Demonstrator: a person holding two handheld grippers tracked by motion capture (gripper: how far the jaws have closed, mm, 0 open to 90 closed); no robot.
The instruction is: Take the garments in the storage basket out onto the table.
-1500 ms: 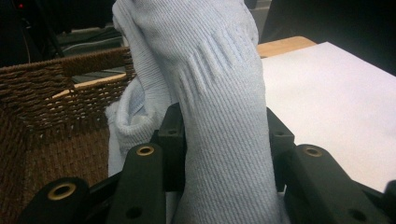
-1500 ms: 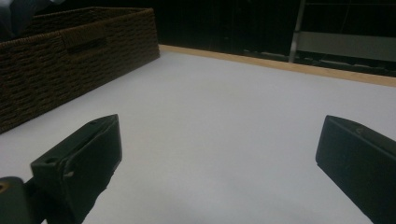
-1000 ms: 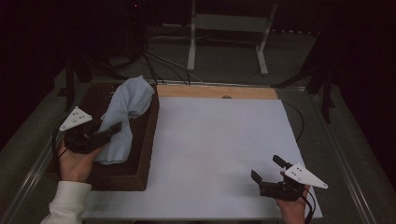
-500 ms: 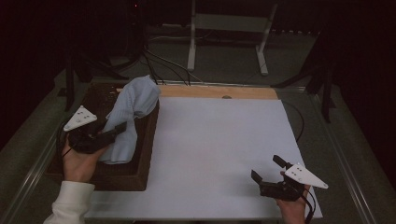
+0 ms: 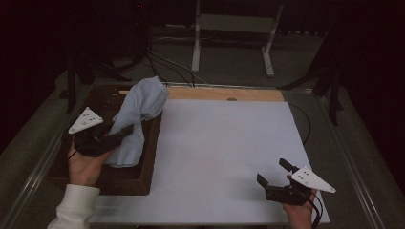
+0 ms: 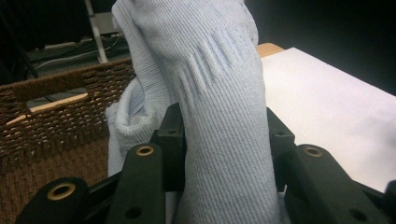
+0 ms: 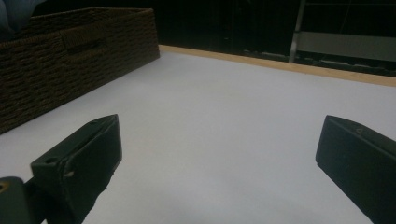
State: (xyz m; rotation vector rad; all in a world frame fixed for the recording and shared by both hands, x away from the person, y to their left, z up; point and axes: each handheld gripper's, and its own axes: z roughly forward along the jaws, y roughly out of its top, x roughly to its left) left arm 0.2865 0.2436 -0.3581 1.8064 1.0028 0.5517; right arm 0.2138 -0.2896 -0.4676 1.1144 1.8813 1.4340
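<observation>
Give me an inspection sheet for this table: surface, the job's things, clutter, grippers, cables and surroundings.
Surface: white board on a wooden tabletop, bare.
Job's things: light blue sock partly lifted over the brown wicker basket at the board's left edge.
Clutter: nothing seen.
Grippers: left hand-held gripper shut on the sock; right hand-held gripper open, nothing between its jaws, low over the board's near right corner.
Cables: black cables on the floor beyond the table.
Surroundings: dark; white metal stand behind.

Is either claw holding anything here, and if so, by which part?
The left claw is shut on the light blue sock, pinching it across its middle above the wicker basket. The right claw is open over the white sheet, holding nothing.
</observation>
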